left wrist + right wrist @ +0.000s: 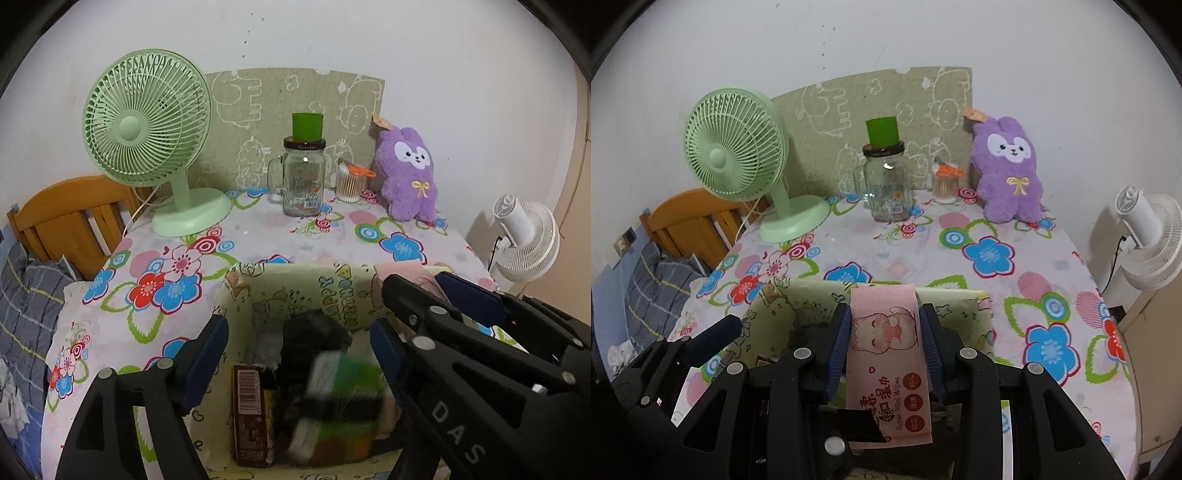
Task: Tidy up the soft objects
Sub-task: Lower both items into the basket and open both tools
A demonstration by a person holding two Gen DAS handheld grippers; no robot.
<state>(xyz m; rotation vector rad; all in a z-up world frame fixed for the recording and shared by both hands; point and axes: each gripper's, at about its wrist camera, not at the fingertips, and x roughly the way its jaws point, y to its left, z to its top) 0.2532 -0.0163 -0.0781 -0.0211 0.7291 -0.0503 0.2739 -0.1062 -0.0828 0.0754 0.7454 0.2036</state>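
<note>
Pink wipes pack (pixel 888 354) is pinched between our right gripper (pixel 886 347) fingers, over the yellow-green fabric bin (pixel 798 299) at 6 o'clock on the floral tablecloth (pixel 997 266). Our left gripper (pixel 299 354) is spread wide above the same bin, fingers astride its opening, gripping nothing. In the left wrist view the bin holds a brown box (pixel 249 410) and a blurred green packet (pixel 343 384). At 12 o'clock: glass jar (pixel 888 188) with green cap. Green fan (pixel 738 155) at 10 o'clock, purple plush bunny (pixel 1008 173) at 2 o'clock, cotton-swab tub (pixel 945 184) between jar and bunny.
</note>
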